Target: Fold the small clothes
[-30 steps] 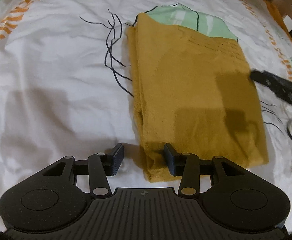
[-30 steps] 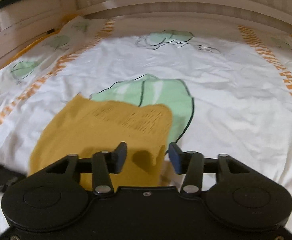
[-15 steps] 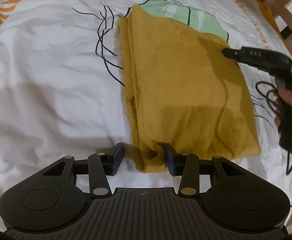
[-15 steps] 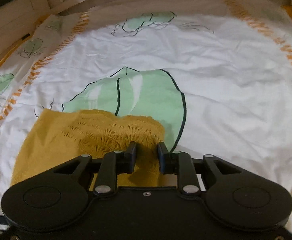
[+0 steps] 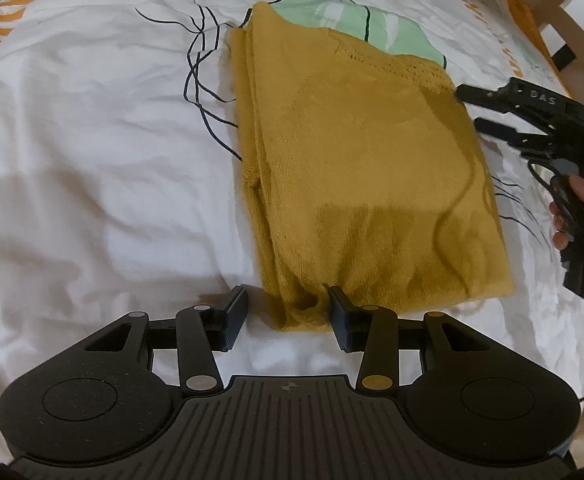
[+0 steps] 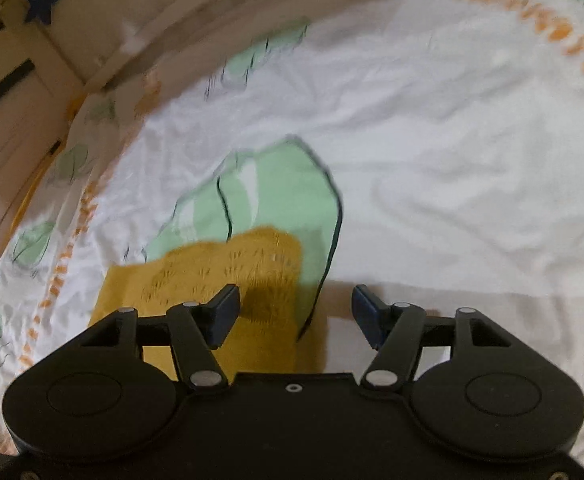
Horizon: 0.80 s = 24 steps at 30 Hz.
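Note:
A mustard-yellow knit garment (image 5: 363, 184) lies folded into a long rectangle on the white bed sheet (image 5: 92, 160). My left gripper (image 5: 288, 320) is open, its fingers either side of the garment's near left corner, holding nothing. My right gripper (image 6: 295, 314) is open and empty, hovering over the garment's far right corner (image 6: 228, 280). In the left wrist view the right gripper (image 5: 467, 110) shows at the garment's right edge, jaws apart.
The sheet has a green leaf print (image 6: 276, 196) under the garment's far end and orange stripes (image 5: 8, 20) near the edges. A wooden bed frame (image 5: 551, 8) stands at the far right. A wall and headboard (image 6: 52, 60) lie beyond the bed.
My right gripper closed on the garment's far right corner half a second ago, then opened and pulled back to the right. The left gripper stayed open at the near corner.

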Each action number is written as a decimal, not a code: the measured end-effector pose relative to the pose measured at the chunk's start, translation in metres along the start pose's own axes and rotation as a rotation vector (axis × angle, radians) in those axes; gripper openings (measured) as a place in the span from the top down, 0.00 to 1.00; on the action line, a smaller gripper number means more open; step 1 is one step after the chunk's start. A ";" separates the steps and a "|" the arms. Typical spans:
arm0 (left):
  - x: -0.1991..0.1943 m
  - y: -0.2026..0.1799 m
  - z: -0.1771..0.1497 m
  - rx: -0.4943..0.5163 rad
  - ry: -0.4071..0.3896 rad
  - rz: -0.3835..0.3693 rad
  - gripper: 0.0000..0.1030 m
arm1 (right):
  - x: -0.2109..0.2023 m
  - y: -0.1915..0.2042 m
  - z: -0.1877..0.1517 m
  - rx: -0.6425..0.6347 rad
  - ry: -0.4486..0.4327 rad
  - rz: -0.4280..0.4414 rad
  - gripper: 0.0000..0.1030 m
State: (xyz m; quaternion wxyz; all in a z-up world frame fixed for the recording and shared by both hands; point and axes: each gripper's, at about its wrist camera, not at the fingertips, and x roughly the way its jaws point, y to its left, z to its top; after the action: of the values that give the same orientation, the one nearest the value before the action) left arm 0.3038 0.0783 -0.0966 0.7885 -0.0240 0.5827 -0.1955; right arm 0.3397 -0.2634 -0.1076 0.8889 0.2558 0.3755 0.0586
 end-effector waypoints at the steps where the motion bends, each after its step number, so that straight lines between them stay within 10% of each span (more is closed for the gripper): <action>1: -0.003 0.002 0.003 -0.015 0.000 0.001 0.60 | -0.005 0.008 0.001 -0.044 -0.027 -0.010 0.35; 10: -0.068 0.022 0.043 -0.190 -0.376 0.089 0.61 | -0.008 0.029 0.008 -0.106 -0.025 0.013 0.35; 24: 0.015 0.016 0.115 -0.260 -0.266 0.018 0.61 | -0.004 -0.008 0.002 -0.071 0.045 0.080 0.35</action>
State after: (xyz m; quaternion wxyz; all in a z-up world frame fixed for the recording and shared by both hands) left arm 0.4185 0.0663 -0.0780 0.8506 -0.1462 0.4937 -0.1067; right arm 0.3380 -0.2723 -0.1080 0.8855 0.2377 0.3828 0.1130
